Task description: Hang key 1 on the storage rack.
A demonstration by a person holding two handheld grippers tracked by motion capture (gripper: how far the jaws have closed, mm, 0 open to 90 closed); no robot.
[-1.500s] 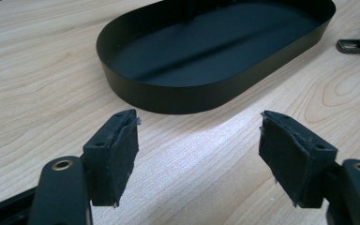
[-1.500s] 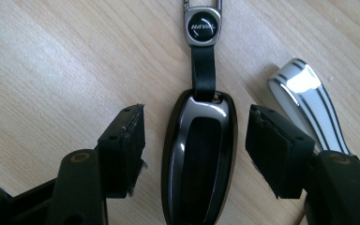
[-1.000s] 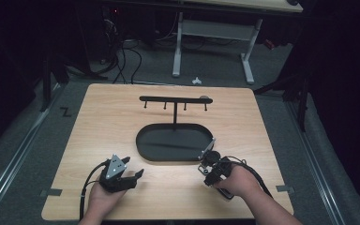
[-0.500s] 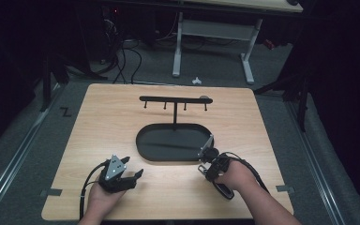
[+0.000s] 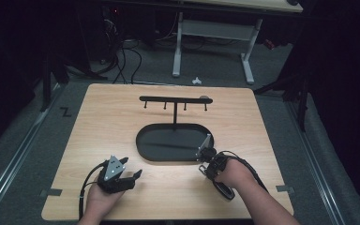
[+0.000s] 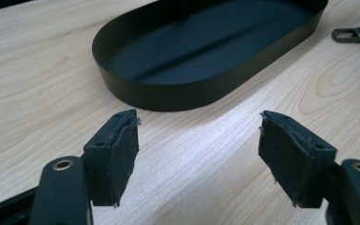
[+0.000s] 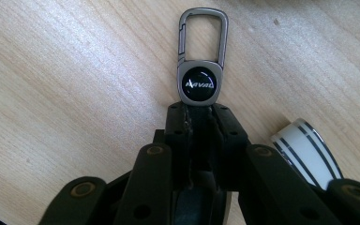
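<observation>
Right gripper view shows our right gripper [image 7: 200, 112], jaws just closing, clamped on the grey metal carabiner keychain [image 7: 201, 61], its long axis running straight ahead over the wooden table [image 7: 75, 70].

Both forearms enter from the near edge. Left hand [image 5: 104, 199] wraps the left gripper [image 5: 133, 174] from behind, low over the surface, jaws pointing ahead and slightly toward the right one. Its pads [image 6: 122, 154] stand wide apart, nothing between them. Right hand [image 5: 233, 174] holds the right gripper [image 5: 202, 154] angled forward and inward toward the left, cable looping back beside the wrist. Its jaws have just been closing; in the right gripper view the pads [image 7: 183, 123] press together on a keychain clip [image 7: 200, 70] whose end sticks out beyond the tips.
</observation>
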